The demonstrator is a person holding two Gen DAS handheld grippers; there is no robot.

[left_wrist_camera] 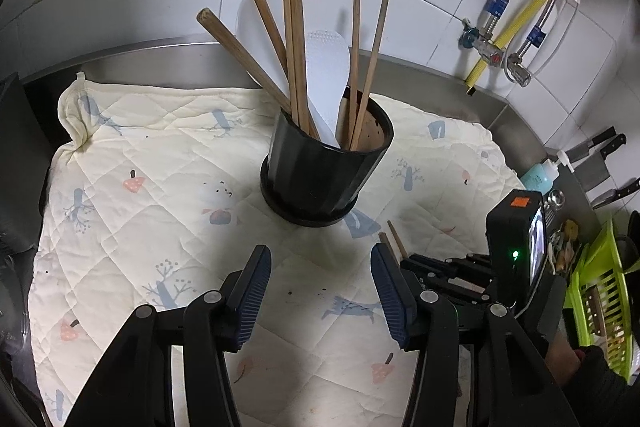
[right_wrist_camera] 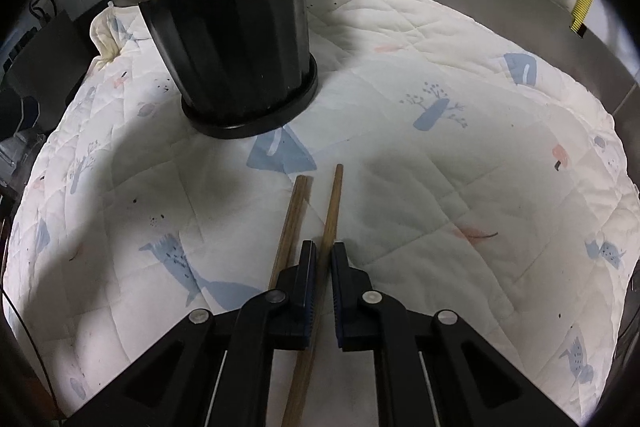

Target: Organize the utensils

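On the left, we hold the left gripper (left_wrist_camera: 320,291) above the near part of the quilted mat (left_wrist_camera: 132,155), its blue-padded fingers (left_wrist_camera: 254,291) spread wide apart with nothing between them. Just beyond it, at the middle of the mat, stands the black holder (left_wrist_camera: 320,175), upright on its round base. Out of it rise several wooden chopsticks (left_wrist_camera: 294,27), long axes near vertical, thick ends up and fanning left and right, with a white rice paddle (left_wrist_camera: 326,79) among them, blade up.

To the right, the right gripper (right_wrist_camera: 323,259) sits low over the mat, its fingers drawn close together on one chopstick (right_wrist_camera: 331,211). That stick runs lengthwise between the pads, its far end pointing away from us toward the holder and leaning slightly right. Just left of it, outside the left pad, lies a pair of chopsticks (right_wrist_camera: 294,215) side by side on the mat, long axis also near to far, far ends toward the holder. We cannot tell whether the gripped stick is lifted off the cloth.

Far right in the left wrist view, a green rack (left_wrist_camera: 600,291) and knives (left_wrist_camera: 600,147) sit by the wall.
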